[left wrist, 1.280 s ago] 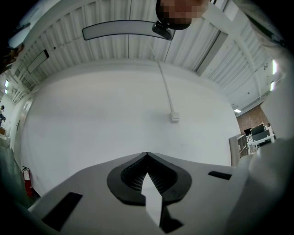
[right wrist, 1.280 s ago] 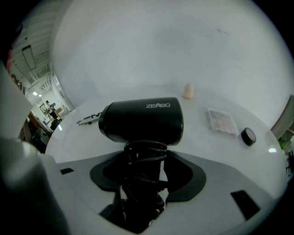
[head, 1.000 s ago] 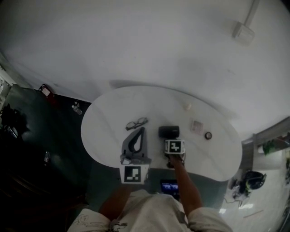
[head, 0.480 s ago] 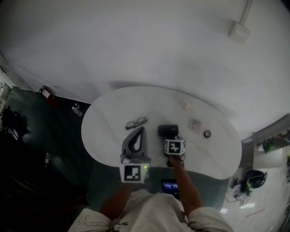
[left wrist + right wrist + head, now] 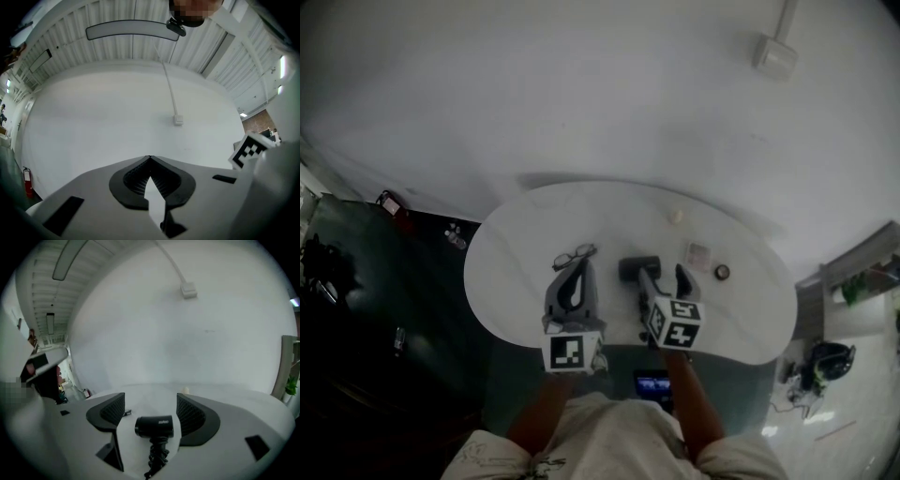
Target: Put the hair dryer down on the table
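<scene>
The black hair dryer (image 5: 630,267) lies on the white oval table (image 5: 516,248), with its coiled cord trailing towards me. In the right gripper view the hair dryer (image 5: 154,426) rests between the wide-apart jaws, and neither pad touches it. My right gripper (image 5: 662,275) is open, its left finger partly covering the dryer in the head view. My left gripper (image 5: 581,266) hovers over the table's left part, its jaws shut tip to tip on nothing. The left gripper (image 5: 150,158) points at the white wall.
A pair of glasses (image 5: 573,255) lies just beyond the left gripper. A small pale object (image 5: 675,216), a square packet (image 5: 699,253) and a small dark round thing (image 5: 722,272) sit on the table's right half. A lit screen (image 5: 652,382) shows below the near edge.
The right gripper's jaws have spread open and drawn back from the hair dryer, which stays on the table. The left gripper has hardly moved.
</scene>
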